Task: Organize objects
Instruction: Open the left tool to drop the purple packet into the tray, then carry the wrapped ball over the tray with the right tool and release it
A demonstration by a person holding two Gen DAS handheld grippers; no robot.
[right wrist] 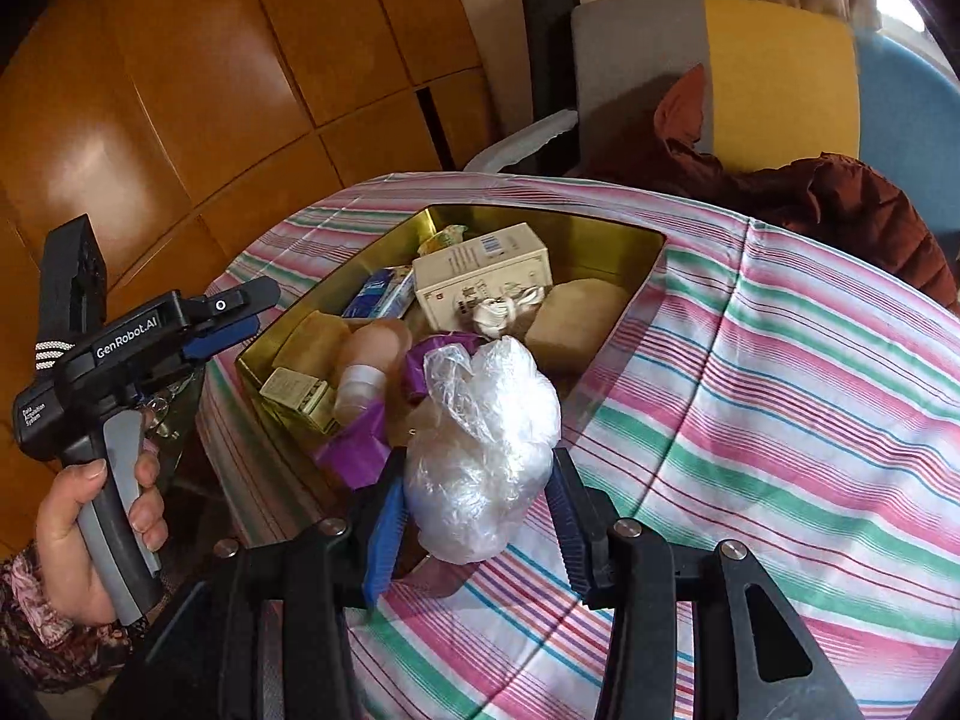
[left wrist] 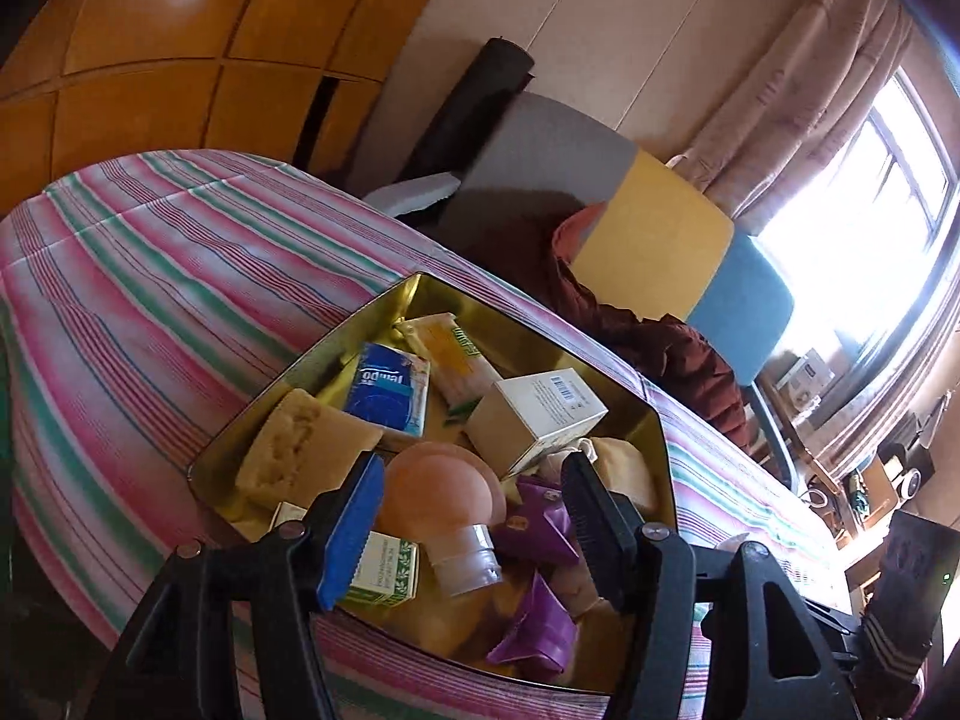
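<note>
A gold tin box [left wrist: 534, 336] [right wrist: 606, 240] sits on the striped tablecloth and holds several items: a blue tissue pack [left wrist: 387, 390], a white carton [left wrist: 537, 414] [right wrist: 480, 276], yellow sponges [left wrist: 300, 450], a peach squeeze bottle [left wrist: 444, 492] [right wrist: 372, 354] and purple wrappers [left wrist: 540, 516]. My left gripper [left wrist: 468, 516] is open and hovers over the box's near end; it also shows in the right wrist view [right wrist: 240, 318]. My right gripper [right wrist: 480, 516] is shut on a crumpled clear plastic bag [right wrist: 486, 450], held at the box's near edge.
The striped tablecloth [right wrist: 780, 390] covers the round table. A grey, yellow and blue chair [right wrist: 750, 72] with a dark red jacket [right wrist: 840, 204] stands behind the table. Wooden cabinets [right wrist: 210, 90] are to the left. A window and cluttered shelf [left wrist: 870, 450] are to the right.
</note>
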